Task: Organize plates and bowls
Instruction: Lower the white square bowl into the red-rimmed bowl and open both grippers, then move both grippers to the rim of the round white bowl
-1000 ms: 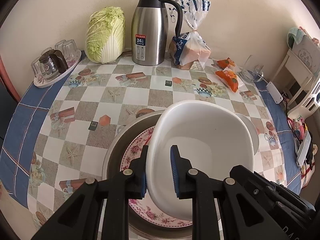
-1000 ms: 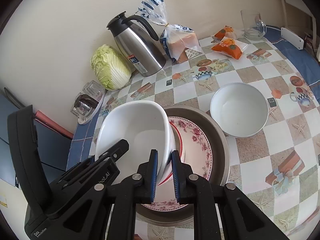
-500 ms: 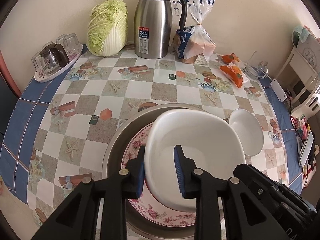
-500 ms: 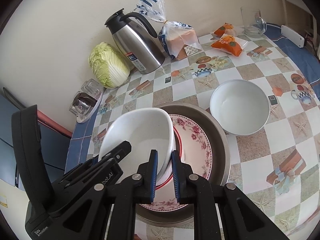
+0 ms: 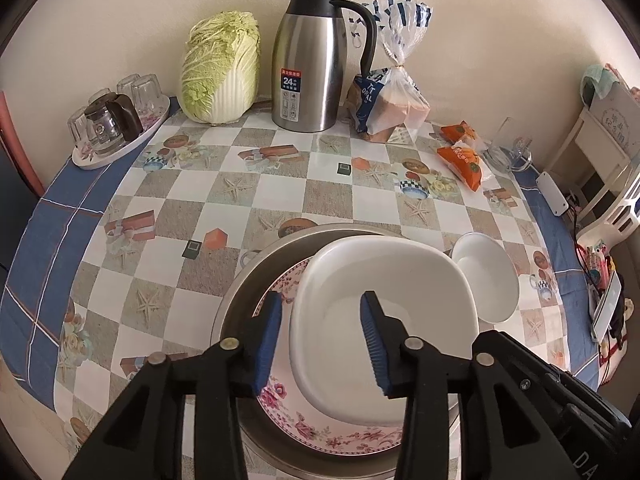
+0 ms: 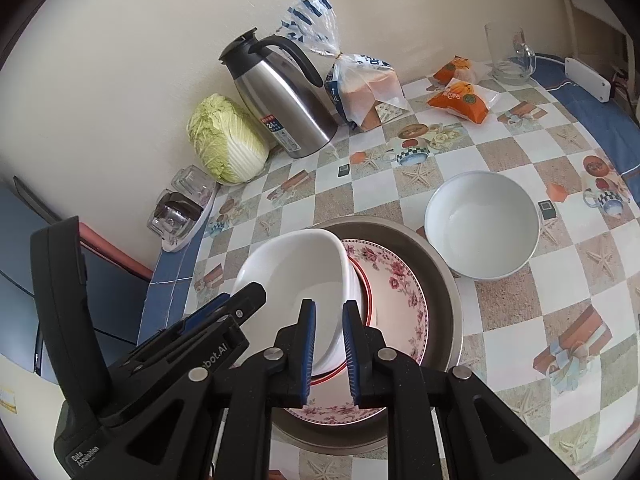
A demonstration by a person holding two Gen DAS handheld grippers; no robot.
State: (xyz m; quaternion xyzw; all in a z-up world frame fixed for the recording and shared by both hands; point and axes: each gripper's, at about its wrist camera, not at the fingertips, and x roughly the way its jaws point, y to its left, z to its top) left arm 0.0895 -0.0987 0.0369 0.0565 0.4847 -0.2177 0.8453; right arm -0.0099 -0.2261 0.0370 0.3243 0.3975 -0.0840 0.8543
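Observation:
A white squarish bowl (image 5: pixel 384 280) (image 6: pixel 296 272) lies on a floral plate (image 5: pixel 320 432) (image 6: pixel 400 292) inside a metal basin (image 5: pixel 248 280) (image 6: pixel 440 272). A red-rimmed plate (image 6: pixel 367 292) shows between bowl and floral plate. My left gripper (image 5: pixel 320 312) straddles the bowl's near rim. Its jaws are opening and the pads stand clear of the rim. My right gripper (image 6: pixel 329 344) is shut on the bowl's right rim. A round white bowl (image 5: pixel 488 276) (image 6: pixel 480 224) sits on the table just right of the basin.
Along the back wall stand a cabbage (image 5: pixel 220 68), a steel thermos jug (image 5: pixel 312 60) and a bagged loaf (image 5: pixel 392 100). A tray of glasses (image 5: pixel 116 128) is at the back left; orange snack packets (image 5: pixel 460 160) and a glass mug (image 5: pixel 508 148) are at the back right.
The left jaws have spread apart and let go of the bowl's rim. The bowl has sunk lower onto the plates. The right gripper keeps its grip.

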